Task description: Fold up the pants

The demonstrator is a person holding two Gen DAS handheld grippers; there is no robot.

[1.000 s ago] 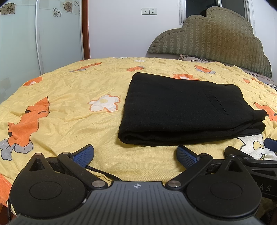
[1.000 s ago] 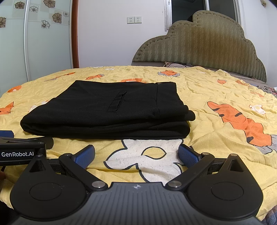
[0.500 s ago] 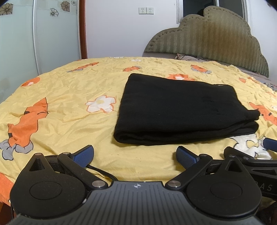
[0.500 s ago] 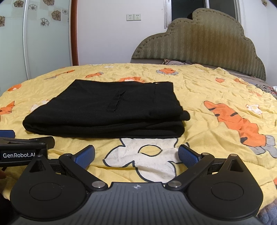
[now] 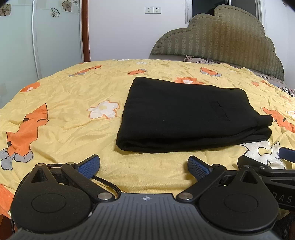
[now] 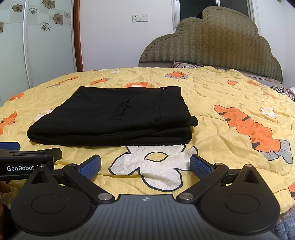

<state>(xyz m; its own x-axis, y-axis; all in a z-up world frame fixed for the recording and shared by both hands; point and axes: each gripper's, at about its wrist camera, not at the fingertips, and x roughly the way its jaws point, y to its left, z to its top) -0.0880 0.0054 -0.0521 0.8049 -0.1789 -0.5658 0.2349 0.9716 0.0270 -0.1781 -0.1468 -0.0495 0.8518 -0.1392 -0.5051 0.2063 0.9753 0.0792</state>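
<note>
Pants folded on the bed, both grippers empty

Pants (image 5: 186,114), black, lie folded into a flat stacked rectangle on the yellow bedspread (image 5: 70,114), roughly mid-bed. In the right wrist view the pants (image 6: 118,114) show a slit pocket on the top layer, a waistband seam toward the right end, and several layers stacked along the near edge, the top one sticking out a little past those below at the right corner. A white flower print (image 5: 103,109) sits just beside the left edge of the bundle, and a larger white flower print (image 6: 153,166) lies just in front of its near edge.

Nearer the camera, the left gripper (image 5: 143,165) is over bare bedspread in front of the pants, its blue-padded fingers (image 5: 88,165) spread wide apart with nothing between them. The right gripper (image 6: 145,164) is likewise short of the pants, above the large white flower, its fingers (image 6: 201,166) wide apart and empty. Neither gripper touches the fabric. Each shows at the edge of the other's view: the right one at the far right of the left view, the left one, with a "GenRobot" label, at the far left of the right view.

Orange tiger prints (image 6: 254,129) are scattered over the wrinkled bedspread. Behind the bed stand a scalloped olive headboard (image 5: 221,35), a white wall with two sockets (image 5: 152,9), and a frosted sliding door with flower decals (image 6: 36,40) at the left
</note>
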